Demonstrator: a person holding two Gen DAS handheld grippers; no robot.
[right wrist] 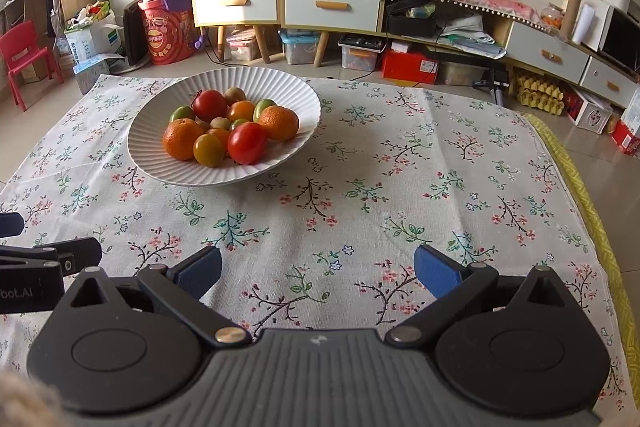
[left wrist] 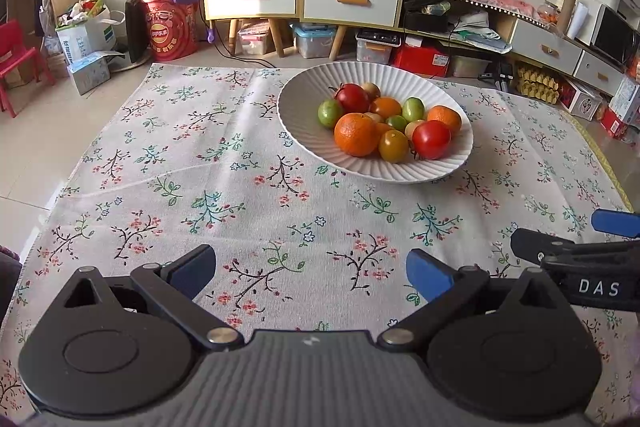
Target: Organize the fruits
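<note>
A floral cloth covers the surface (left wrist: 240,187), and the white ribbed bowl (left wrist: 304,131) sits toward its far side, heaped with fruits (left wrist: 384,123). Left tongs (left wrist: 310,273) and right tongs (right wrist: 318,273) hover near the front edge, both spread wide and empty. The round, smooth-skinned tomatoes will likely bruise: grip gently across the middle.

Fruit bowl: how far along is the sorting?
All the fruit sits piled in the white bowl, nothing on the tablecloth. In hand: nothing; left gripper and right gripper are open above the cloth. Whatever organizing remains is all left.
</note>
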